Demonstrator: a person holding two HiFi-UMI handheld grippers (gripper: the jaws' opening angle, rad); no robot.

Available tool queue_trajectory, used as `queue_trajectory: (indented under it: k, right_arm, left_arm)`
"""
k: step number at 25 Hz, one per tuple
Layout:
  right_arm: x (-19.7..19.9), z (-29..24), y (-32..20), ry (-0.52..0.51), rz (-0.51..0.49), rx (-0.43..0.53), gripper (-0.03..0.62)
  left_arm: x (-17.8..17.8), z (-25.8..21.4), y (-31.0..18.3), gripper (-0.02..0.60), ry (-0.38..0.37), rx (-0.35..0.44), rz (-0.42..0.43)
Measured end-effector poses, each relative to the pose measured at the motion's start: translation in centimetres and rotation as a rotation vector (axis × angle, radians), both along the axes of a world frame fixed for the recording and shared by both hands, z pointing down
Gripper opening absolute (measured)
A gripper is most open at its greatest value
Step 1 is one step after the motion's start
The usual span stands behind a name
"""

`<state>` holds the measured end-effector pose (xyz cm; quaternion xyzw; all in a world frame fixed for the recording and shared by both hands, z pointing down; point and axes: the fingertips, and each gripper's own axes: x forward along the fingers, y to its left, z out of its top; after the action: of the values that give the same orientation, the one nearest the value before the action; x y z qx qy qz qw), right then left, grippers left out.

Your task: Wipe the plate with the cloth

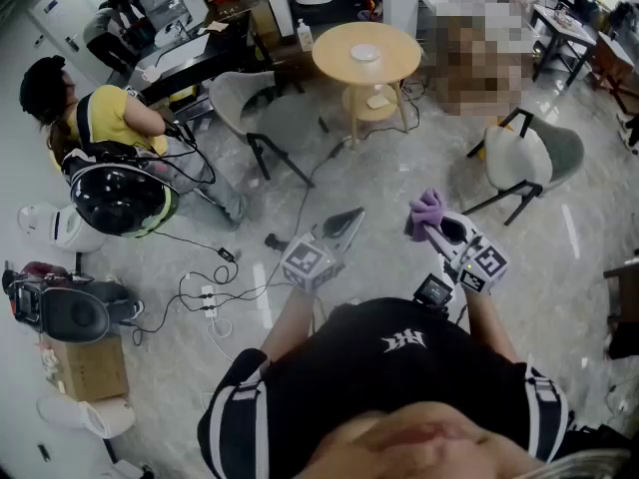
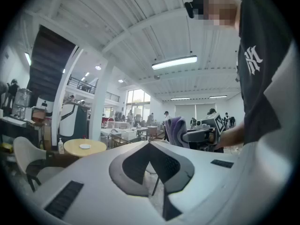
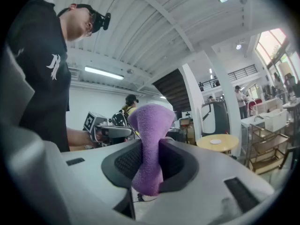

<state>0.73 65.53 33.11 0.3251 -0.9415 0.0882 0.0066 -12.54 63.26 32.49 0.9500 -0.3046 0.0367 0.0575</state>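
Cloth (image 3: 149,121): purple, pinched at its waist by the right gripper (image 3: 149,156) and bunched above the jaws; so narrow a hold could let it slip out under wiping pressure.
Left gripper (image 1: 350,217): clenched on nothing, beside the right one; unless it opens, nothing steadies the plate.
Cable (image 1: 303,196): black, on the floor between the person and the table; a likely trip hazard.
Plate (image 1: 365,53): small, white, mid-top of the round table (image 1: 339,66), well apart from both grippers; rubbed one-handed, it may skid toward the table's edge.
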Motion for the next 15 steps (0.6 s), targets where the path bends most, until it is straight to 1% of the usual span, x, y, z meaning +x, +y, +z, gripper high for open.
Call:
queue_trajectory:
  k: [2,4,6,8,11,15]
  right_arm:
    - [1.1,0.4,-0.9,0.022,0.042,0.002,0.084]
    - [2.2,0.5,-1.9,0.046,0.092,0.02,0.084]
    - [3.6,0.9,-2.7,0.062,0.152,0.013,0.084]
    - [4.7,1.4,-3.0,0.053,0.195,-0.013,0.084]
    - [5.6,1.4,-2.8,0.039,0.213,-0.008,0.084]
    - [5.8,1.8,-2.5,0.034,0.227,-0.014,0.085]
  left_arm:
    - [-0.7,-0.1,-0.6,0.011,0.002,0.019,-0.026]
    - [-1.5,0.4,-1.3,0.011,-0.019,0.033,-0.054]
    - [-2.6,1.3,-2.0,0.011,-0.04,0.02,-0.093]
    - [-3.7,1.3,-2.4,0.011,-0.021,0.003,-0.128]
    - [-4.2,0.9,-2.5,0.011,-0.005,-0.002,-0.145]
    - [-3.7,1.2,-2.3,0.011,-0.008,0.0,-0.133]
